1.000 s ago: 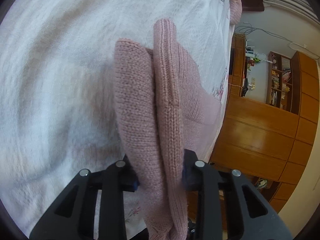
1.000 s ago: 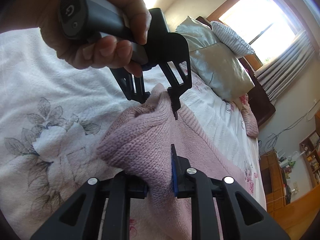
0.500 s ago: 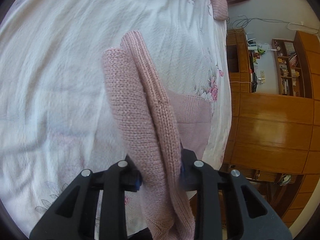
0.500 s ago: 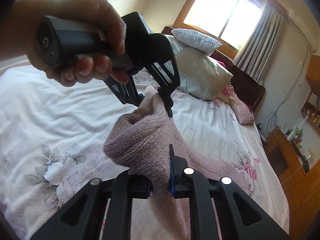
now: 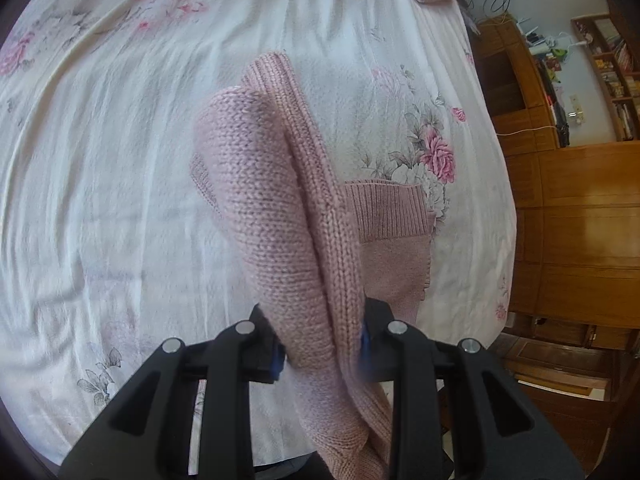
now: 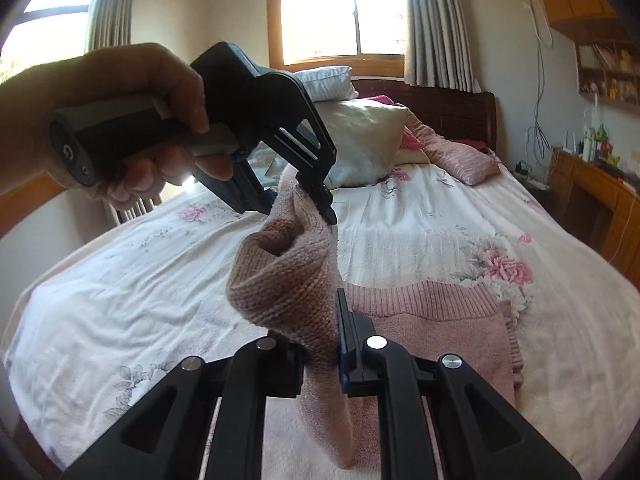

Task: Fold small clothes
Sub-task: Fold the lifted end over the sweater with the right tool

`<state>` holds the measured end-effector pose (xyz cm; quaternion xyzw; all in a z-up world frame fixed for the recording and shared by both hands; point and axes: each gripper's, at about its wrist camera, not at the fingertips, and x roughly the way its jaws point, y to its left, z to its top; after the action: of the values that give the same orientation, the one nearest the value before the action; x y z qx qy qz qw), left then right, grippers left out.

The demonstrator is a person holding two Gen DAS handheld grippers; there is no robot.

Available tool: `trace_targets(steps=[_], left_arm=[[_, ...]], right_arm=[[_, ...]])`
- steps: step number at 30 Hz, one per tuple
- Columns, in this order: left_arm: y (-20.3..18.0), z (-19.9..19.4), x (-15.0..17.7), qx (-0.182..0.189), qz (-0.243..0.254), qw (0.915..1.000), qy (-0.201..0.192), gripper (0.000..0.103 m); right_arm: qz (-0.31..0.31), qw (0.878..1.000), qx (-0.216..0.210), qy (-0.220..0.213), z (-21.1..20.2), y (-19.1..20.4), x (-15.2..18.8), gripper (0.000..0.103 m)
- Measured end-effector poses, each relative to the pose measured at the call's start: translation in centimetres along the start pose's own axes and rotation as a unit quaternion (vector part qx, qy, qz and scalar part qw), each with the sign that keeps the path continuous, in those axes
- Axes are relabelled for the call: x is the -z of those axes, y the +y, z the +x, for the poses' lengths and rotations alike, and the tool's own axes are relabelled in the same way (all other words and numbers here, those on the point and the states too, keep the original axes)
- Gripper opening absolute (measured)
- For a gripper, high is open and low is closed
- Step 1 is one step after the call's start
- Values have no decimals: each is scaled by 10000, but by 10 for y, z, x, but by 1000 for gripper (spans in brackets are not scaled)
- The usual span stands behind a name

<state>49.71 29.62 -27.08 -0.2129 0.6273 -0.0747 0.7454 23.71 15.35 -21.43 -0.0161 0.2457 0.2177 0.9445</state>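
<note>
You hold the pink knitted sweater (image 6: 288,284) off the bed (image 6: 120,280) with both tools: the left gripper (image 5: 322,354) has its jaws closed tight on a bunched fold of knit, and the right gripper (image 6: 324,354) is likewise clamped on a thick roll of the same edge. The lifted portion spans the short gap between the two grippers, while the rest of the garment lies flat on the bedspread near the right side edge of the bed, with the ribbed band (image 6: 420,300) running across the bed and facing the headboard (image 6: 440,108). The long axis of the flat part appears to run from the foot towards the headboard. To complete the fold cleanly, keep both grips level and evenly tensioned, carry the raised edge over the flat part, align it with the ribbed band, and lower it before releasing.
</note>
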Motion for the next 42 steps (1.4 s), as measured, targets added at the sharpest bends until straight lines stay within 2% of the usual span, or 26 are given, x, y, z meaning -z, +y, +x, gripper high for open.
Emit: trace_targets(steps=[4, 10, 16, 22, 28, 31, 34, 35, 36, 38, 40, 42], left_arm=[[-44, 20, -6, -427, 234, 9988, 91, 26], [-95, 69, -8, -961, 458, 9938, 318, 26], [-143, 125, -9, -1552, 762, 9833, 567, 26], [-173, 175, -2, -1951, 922, 9736, 740, 28], [-190, 203, 4, -2204, 1046, 9662, 830, 30], [-199, 210, 8, -2439, 1109, 9599, 825, 30], [-207, 212, 12, -2695, 1290, 9508, 821, 31], [-209, 214, 14, -2742, 1362, 9481, 860, 37], [-211, 215, 16, -2684, 1380, 9495, 856, 44], [-219, 213, 18, -2326, 1443, 9593, 699, 78], [-223, 203, 21, -1882, 1369, 9707, 593, 83], [-227, 180, 24, -1232, 1396, 9818, 363, 84]], right_arm=[[753, 9967, -291, -37, -10, -42, 11, 12], [1721, 9830, -629, 78, -15, -107, 40, 12], [2583, 9612, -938, 246, -14, -160, 76, 12], [3478, 9286, -1237, 385, -12, -204, 115, 12], [3927, 9062, -1534, 311, -19, -230, 135, 12], [4133, 8923, -1784, 349, -19, -239, 140, 12], [4146, 8891, -1913, 306, -25, -237, 139, 12], [4123, 8905, -1898, 301, -26, -236, 139, 12], [4126, 8902, -1905, 328, -24, -235, 140, 12], [4253, 8841, -1884, 450, -18, -240, 150, 12], [4346, 8784, -1898, 599, -10, -247, 160, 12], [4335, 8738, -2064, 769, -6, -253, 163, 26]])
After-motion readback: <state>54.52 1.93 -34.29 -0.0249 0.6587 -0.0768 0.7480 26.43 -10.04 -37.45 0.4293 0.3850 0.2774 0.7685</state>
